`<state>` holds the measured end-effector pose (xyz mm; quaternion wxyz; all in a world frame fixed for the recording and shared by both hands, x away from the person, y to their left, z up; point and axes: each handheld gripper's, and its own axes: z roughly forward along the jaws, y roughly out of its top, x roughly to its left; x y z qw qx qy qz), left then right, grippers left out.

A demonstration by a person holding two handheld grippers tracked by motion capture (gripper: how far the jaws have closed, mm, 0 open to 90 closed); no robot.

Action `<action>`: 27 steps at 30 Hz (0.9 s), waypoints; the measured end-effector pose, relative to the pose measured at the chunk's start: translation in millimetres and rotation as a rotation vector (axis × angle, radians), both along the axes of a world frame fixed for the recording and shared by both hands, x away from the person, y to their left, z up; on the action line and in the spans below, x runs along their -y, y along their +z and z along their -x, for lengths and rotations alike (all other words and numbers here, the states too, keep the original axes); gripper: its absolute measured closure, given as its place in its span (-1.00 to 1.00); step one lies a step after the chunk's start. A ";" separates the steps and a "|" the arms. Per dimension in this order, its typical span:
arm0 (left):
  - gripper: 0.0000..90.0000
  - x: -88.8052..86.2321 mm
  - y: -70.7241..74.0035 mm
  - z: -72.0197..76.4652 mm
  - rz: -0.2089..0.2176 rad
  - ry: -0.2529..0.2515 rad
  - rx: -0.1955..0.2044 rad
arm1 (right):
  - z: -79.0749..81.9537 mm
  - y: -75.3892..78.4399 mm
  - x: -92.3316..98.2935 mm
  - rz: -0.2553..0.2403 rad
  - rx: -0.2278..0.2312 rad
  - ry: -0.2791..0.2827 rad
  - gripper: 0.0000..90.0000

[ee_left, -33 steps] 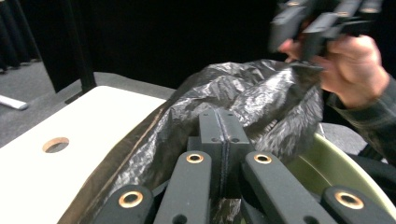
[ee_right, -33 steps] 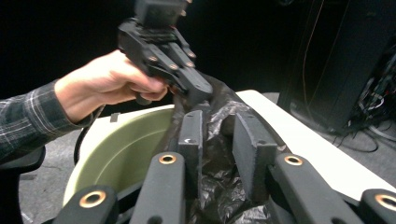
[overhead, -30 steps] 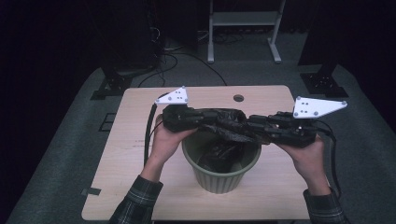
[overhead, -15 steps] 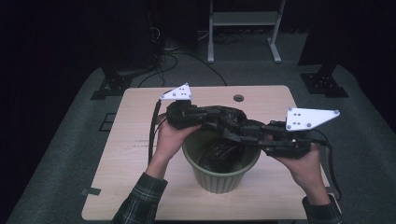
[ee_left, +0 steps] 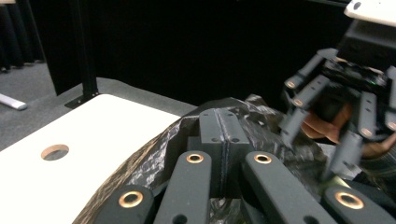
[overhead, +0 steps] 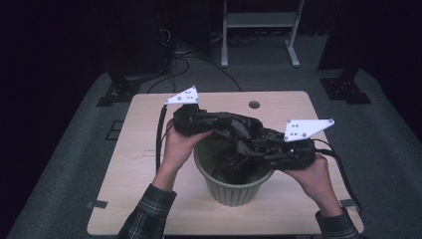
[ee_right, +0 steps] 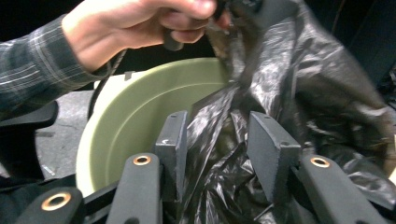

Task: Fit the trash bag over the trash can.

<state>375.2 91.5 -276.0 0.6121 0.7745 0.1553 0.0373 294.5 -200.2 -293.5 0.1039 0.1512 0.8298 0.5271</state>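
A pale green pot (overhead: 230,191) stands on the wooden table (overhead: 144,154), with a crumpled black plastic bag (overhead: 238,164) partly inside it. My left gripper (overhead: 245,127) reaches over the pot's far rim. In the left gripper view its jaws (ee_left: 219,133) are pressed together on the bag's upper edge (ee_left: 154,154). My right gripper (overhead: 249,148) comes in from the right above the pot. Its jaws (ee_right: 219,140) stand apart and have just been opening, with a fold of the bag (ee_right: 219,177) hanging loose between them. The pot's inner wall (ee_right: 135,121) lies just behind.
A small round hole (overhead: 254,104) sits near the table's far edge. Dark carpet surrounds the table, with stand feet (overhead: 117,92) and cables at the back. Bare tabletop lies left of the pot and along the front edge.
My right gripper has moved left and down over the pot, and its jaws have spread wider around the bag. The left gripper has stayed in place, still shut.
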 end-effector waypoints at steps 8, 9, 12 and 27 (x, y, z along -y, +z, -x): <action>1.00 4.3 0.7 -1.0 0.011 0.000 0.001 | 2.4 -8.3 -6.6 0.038 -0.014 0.033 0.87; 1.00 4.3 0.7 -1.0 0.010 0.002 0.002 | 1.9 -9.1 -6.3 0.038 -0.019 0.042 0.99; 1.00 -0.1 0.6 -2.1 0.004 0.019 0.006 | 1.9 -9.5 -3.5 0.030 -0.024 0.043 1.00; 1.00 -79.0 -14.3 -8.8 0.024 0.188 -0.037 | 8.5 -8.9 62.6 -0.066 -0.023 -0.072 1.00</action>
